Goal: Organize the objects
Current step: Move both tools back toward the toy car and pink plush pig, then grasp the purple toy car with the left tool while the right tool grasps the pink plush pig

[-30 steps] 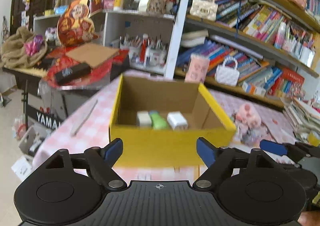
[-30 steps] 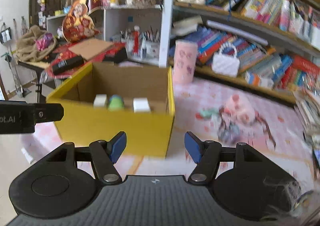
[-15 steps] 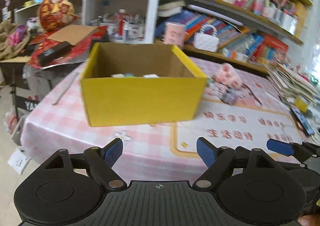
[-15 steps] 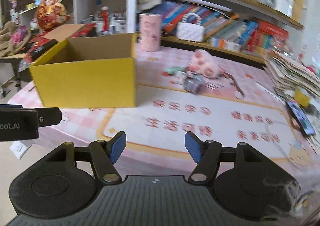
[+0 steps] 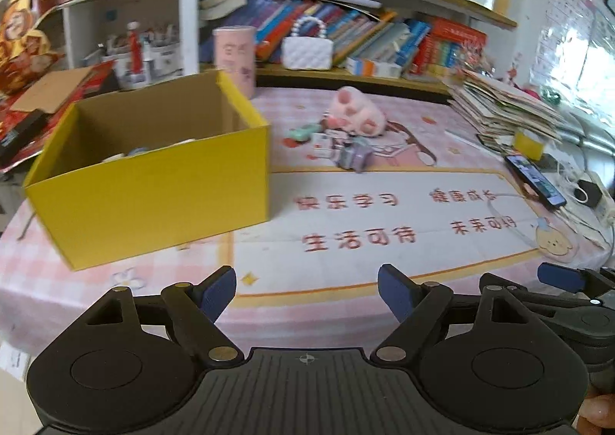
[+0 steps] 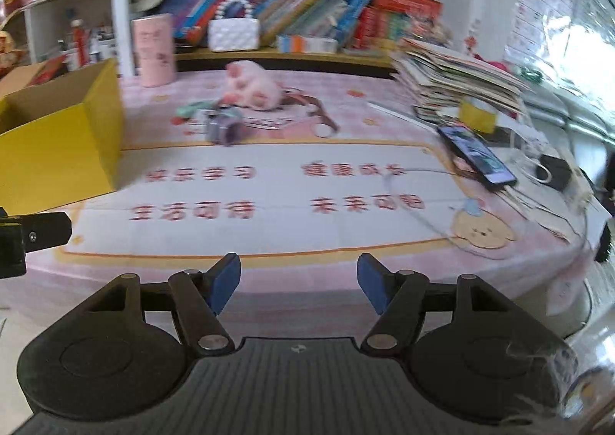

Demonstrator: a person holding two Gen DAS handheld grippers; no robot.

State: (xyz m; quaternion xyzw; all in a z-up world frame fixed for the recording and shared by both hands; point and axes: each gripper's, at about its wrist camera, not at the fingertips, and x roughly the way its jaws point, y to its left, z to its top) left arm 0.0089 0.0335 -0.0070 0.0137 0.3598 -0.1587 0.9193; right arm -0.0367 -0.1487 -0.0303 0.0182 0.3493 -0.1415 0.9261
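A yellow cardboard box (image 5: 153,200) stands on the left of the table and holds a few small items, mostly hidden by its front wall; it also shows in the right wrist view (image 6: 57,162). A pink plush toy (image 5: 357,114) lies at the back with a small pile of toys (image 5: 346,152) in front of it; both also show in the right wrist view, the plush (image 6: 253,85) and the pile (image 6: 225,125). My left gripper (image 5: 307,290) is open and empty over the table's front edge. My right gripper (image 6: 298,283) is open and empty, to its right.
A pink tablecloth with a white mat (image 5: 384,219) covers the table. A phone (image 6: 476,154), cables and a stack of papers (image 6: 453,81) are on the right. A pink cup (image 5: 234,54) and bookshelves (image 5: 346,31) stand behind.
Both grippers have pulled back from the yellow box and swung right; the box now sits farther away at the left. Both stay open and empty.
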